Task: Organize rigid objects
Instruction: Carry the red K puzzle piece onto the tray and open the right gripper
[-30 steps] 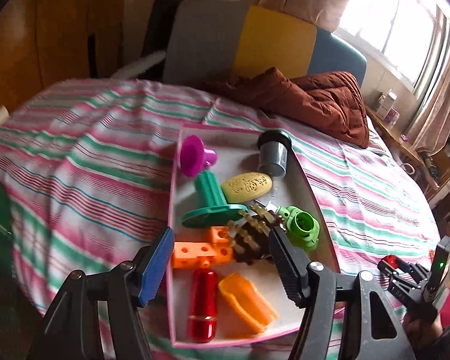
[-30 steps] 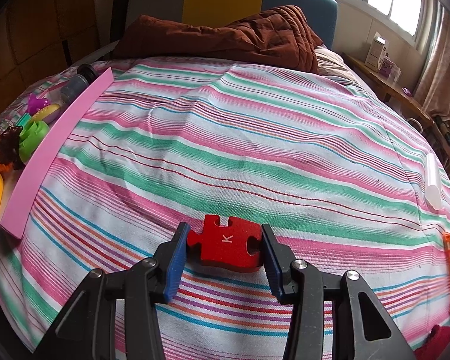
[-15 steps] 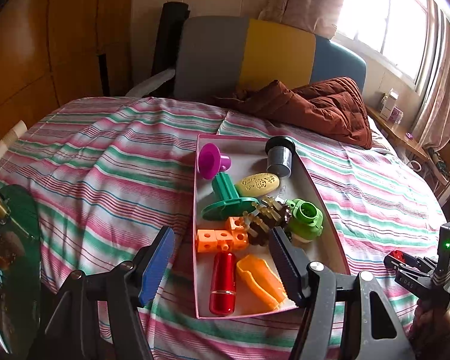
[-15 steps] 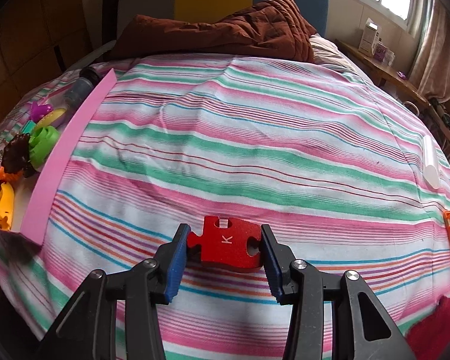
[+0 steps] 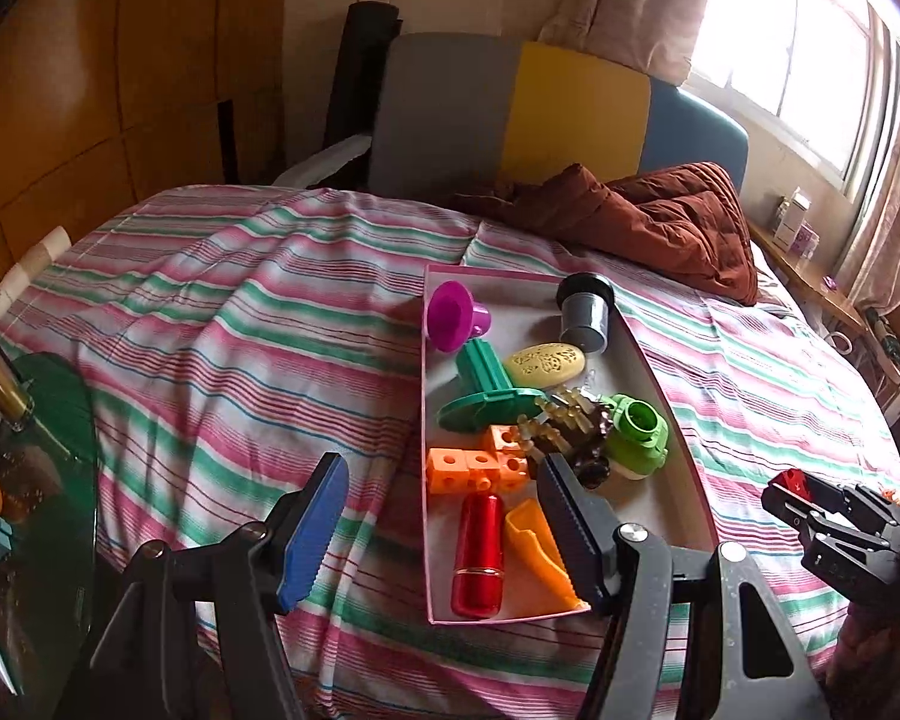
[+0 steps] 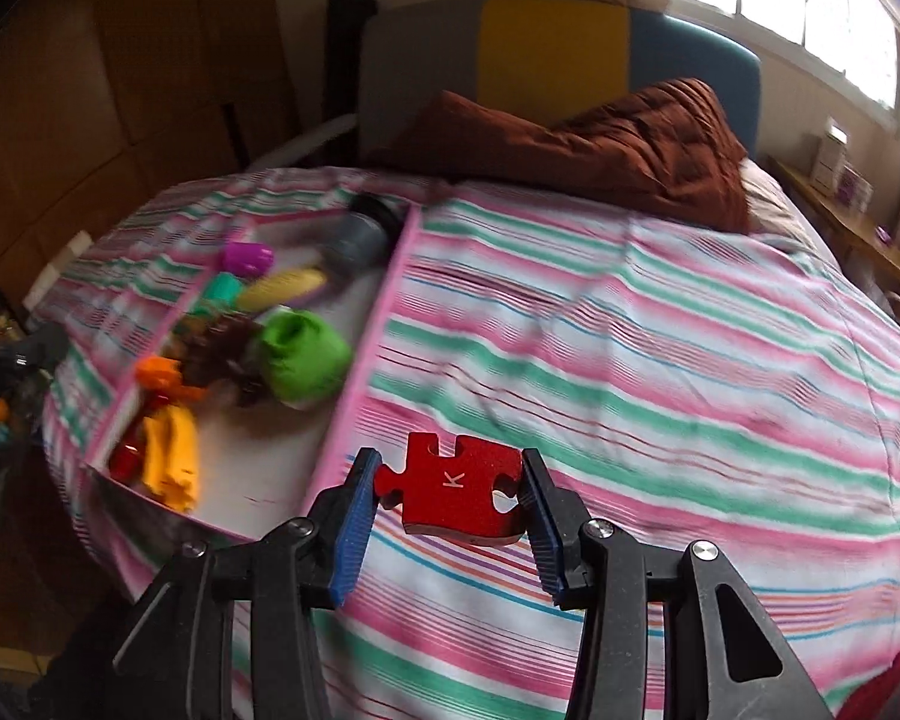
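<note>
My right gripper (image 6: 447, 483) is shut on a red puzzle piece (image 6: 456, 492) marked K and holds it above the striped bedspread, just right of a pink tray (image 6: 354, 396). The tray (image 5: 669, 414) holds several toys: a magenta funnel (image 5: 450, 315), a grey cup (image 5: 585, 312), a yellow oval (image 5: 546, 366), a green fitting (image 5: 636, 435), orange blocks (image 5: 468, 471), a red cylinder (image 5: 480, 552). My left gripper (image 5: 441, 525) is open and empty, above the tray's near left corner. The right gripper with the red piece also shows at the right in the left wrist view (image 5: 792, 483).
A brown quilt (image 5: 660, 222) lies at the head of the bed below a grey, yellow and blue headboard (image 5: 510, 114). A green glass side table (image 5: 36, 450) with a jar and an orange stands left of the bed. Striped bedspread (image 6: 660, 360) spreads right of the tray.
My right gripper has lifted the red puzzle piece off the bedspread and swung left toward the tray. My left gripper has drawn back and up from the tray, still open.
</note>
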Demonstrator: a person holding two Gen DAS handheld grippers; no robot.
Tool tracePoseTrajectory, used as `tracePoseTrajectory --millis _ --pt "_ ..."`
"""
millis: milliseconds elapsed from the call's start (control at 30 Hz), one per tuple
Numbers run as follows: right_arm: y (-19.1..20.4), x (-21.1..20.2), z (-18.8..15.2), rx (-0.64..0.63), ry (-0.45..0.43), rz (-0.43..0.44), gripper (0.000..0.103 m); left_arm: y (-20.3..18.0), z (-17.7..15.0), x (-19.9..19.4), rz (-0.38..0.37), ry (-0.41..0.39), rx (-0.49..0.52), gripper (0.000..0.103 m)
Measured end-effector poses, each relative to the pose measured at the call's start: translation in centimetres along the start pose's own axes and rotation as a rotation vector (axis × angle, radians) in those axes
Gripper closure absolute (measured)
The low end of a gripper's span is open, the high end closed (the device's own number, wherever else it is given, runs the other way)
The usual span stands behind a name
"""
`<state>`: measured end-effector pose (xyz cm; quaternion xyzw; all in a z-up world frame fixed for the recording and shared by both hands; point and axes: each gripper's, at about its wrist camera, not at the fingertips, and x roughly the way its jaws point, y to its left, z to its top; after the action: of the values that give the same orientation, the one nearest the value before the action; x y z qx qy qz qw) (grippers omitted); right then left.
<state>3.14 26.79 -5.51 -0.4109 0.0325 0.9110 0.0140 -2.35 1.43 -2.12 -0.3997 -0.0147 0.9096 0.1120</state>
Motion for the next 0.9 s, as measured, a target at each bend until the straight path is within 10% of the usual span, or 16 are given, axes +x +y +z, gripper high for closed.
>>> tracePoseTrajectory --millis 267,900 --pt "6.7 1.4 1.5 -0.127 0.015 0.132 0.056 2.0 -0.3 0.0 0.028 0.002 -0.045 0.037" --pt "10.2 8.2 0.6 -0.138 0.142 0.097 0.053 2.6 -0.2 -1.1 0.1 -0.045 -0.033 0.037"
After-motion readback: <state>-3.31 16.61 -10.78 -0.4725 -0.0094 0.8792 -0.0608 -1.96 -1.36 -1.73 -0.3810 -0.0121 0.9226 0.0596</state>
